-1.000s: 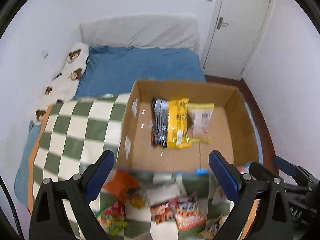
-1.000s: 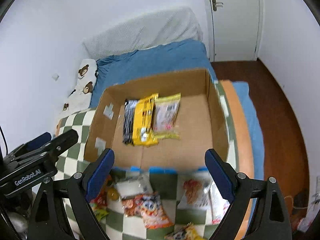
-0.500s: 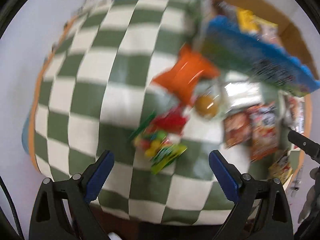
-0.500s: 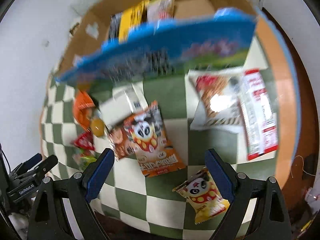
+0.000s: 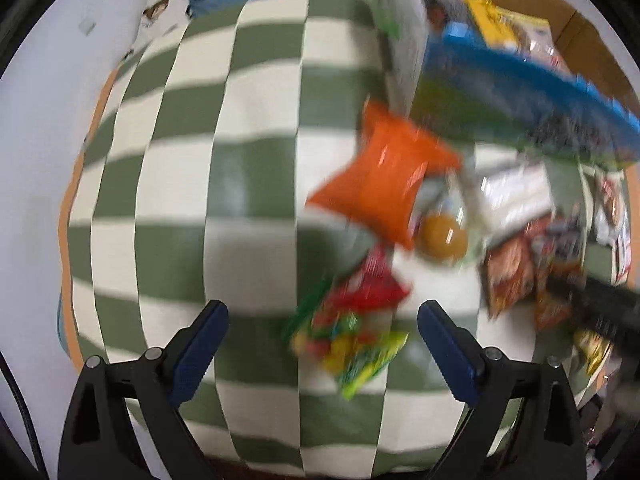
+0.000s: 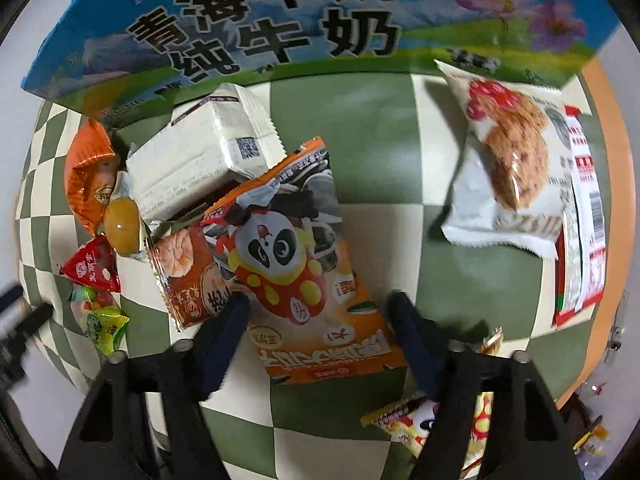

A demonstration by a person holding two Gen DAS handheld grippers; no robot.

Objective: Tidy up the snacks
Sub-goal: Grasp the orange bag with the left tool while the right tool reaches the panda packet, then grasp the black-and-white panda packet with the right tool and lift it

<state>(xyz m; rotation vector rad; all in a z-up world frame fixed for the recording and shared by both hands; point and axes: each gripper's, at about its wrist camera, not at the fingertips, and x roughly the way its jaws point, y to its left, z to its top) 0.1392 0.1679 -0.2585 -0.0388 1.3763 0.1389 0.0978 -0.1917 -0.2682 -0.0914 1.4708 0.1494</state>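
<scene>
My right gripper [image 6: 320,308] is open and straddles the lower part of an orange panda snack bag [image 6: 296,256] lying on the checked blanket. My left gripper [image 5: 322,320] is open just above a colourful candy bag [image 5: 348,340]. An orange bag [image 5: 384,176] and a round yellow jelly cup [image 5: 442,236] lie beyond it. In the right wrist view a white packet [image 6: 200,156] and a white cookie bag [image 6: 512,168] lie near the cardboard box [image 6: 280,24]. The box holds yellow and black packets [image 5: 504,24].
The green and white checked blanket [image 5: 224,208] covers the bed. A red and white packet [image 6: 584,224] lies at the right edge. Another panda bag [image 6: 440,416] lies under my right finger. The bed edge runs close below both grippers.
Both grippers have tipped down from the box towards the snacks. The right gripper has dropped close around the panda bag. The left has moved closer to the candy bag.
</scene>
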